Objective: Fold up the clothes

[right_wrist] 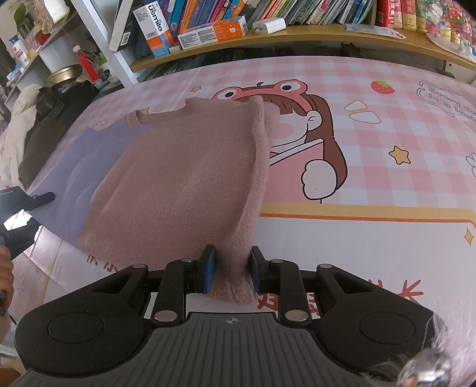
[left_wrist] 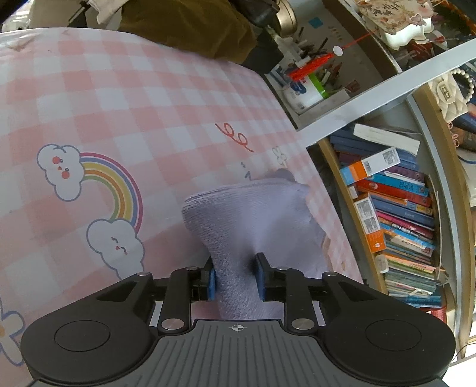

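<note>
A knit garment lies on a pink checked cartoon sheet (right_wrist: 372, 143). Its pink part (right_wrist: 184, 178) fills the middle of the right wrist view, and its lavender part (right_wrist: 86, 160) spreads to the left of that. My right gripper (right_wrist: 231, 268) is shut on the pink part's near right edge, which is bunched between the blue pads. In the left wrist view my left gripper (left_wrist: 235, 275) is shut on the lavender part (left_wrist: 253, 214), which rises in a fold ahead of the fingers. The left gripper also shows at the far left of the right wrist view (right_wrist: 20, 208).
A bookshelf (left_wrist: 395, 214) packed with books runs along the sheet's far edge, also in the right wrist view (right_wrist: 267, 32). A shelf of pens and bottles (left_wrist: 309, 77) stands beside it. Dark and brown clothes (left_wrist: 190, 26) lie at the sheet's end.
</note>
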### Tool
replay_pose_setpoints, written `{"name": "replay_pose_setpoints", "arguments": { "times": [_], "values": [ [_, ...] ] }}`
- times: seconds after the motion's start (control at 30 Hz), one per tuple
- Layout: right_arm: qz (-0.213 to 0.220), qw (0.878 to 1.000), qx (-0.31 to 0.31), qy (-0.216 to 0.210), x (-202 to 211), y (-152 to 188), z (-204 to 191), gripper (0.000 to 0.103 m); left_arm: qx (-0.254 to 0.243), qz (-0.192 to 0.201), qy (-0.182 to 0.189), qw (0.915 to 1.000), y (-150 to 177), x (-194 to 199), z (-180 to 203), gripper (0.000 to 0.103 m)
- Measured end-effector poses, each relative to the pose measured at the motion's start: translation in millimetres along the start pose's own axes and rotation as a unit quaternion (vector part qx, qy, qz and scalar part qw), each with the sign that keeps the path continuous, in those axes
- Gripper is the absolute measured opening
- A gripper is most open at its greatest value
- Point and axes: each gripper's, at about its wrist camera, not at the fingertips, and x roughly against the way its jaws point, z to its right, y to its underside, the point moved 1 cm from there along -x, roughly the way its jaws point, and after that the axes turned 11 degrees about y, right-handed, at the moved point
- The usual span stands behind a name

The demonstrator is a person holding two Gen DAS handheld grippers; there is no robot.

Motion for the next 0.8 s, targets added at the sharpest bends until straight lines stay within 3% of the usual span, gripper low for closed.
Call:
{"name": "replay_pose_setpoints", "arguments": {
  "times": [0.17, 0.4, 0.6, 0.8],
  "values": [
    [-0.001, 1.000, 0.004, 0.001, 0.6, -1.5, -0.7, 0.024, -0.009, 0.002, -0.009, 0.9999, -0.5, -1.5, 1.2, 0.010],
    [0.018, 1.000, -0.010, 0.001, 12.9, -7.4, 11.7, 0.026, -0.025, -0.001, -0.013, 0.9996, -2.0, -1.8, 5.7, 0.010],
    [0.012, 1.000, -0.001, -0.024, 6.1, -12.1, 13.0, 0.013, -0.057, 0.008, -0.011, 0.9983, 0.2, 2.5, 22.1, 0.008],
    [0.002, 0.999, 0.017, -0.047, -4.3, -15.2, 12.9, 0.010, -0.125, 0.027, 0.019, 0.9916, 6.1, 15.9, 65.5, 0.007]
  ]
}}
